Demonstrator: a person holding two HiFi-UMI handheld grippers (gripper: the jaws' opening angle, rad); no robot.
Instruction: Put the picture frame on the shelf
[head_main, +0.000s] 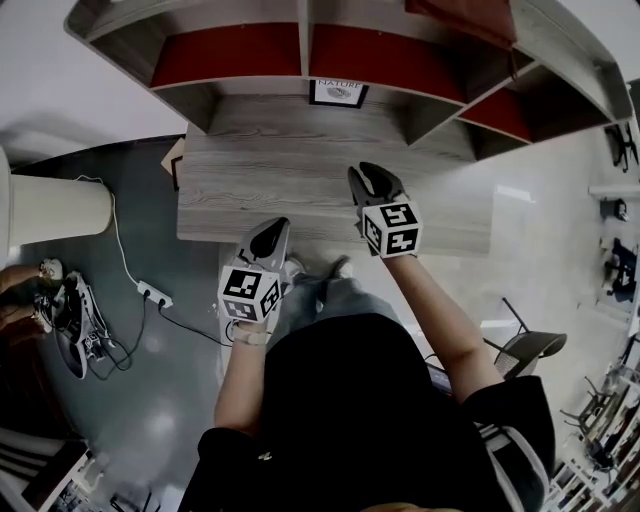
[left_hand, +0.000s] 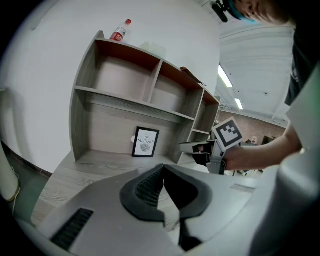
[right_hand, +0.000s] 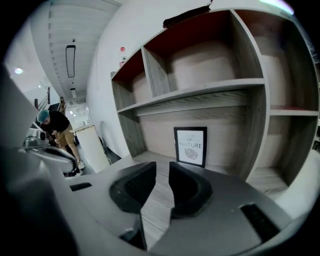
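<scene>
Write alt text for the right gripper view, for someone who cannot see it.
A black-framed picture with a leaf print stands upright at the back of a grey wooden shelf unit's lowest level. In the foreground, the right gripper points toward it, its dark jaws slightly apart with nothing between them.

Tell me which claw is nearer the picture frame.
Right. The right claw is over the desk, short of the picture frame; the left claw is farther back, at the desk's front edge.

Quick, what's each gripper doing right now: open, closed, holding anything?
Left gripper: closed, fingers together, empty.
Right gripper: slightly open, narrow gap between fingers, nothing held.
</scene>
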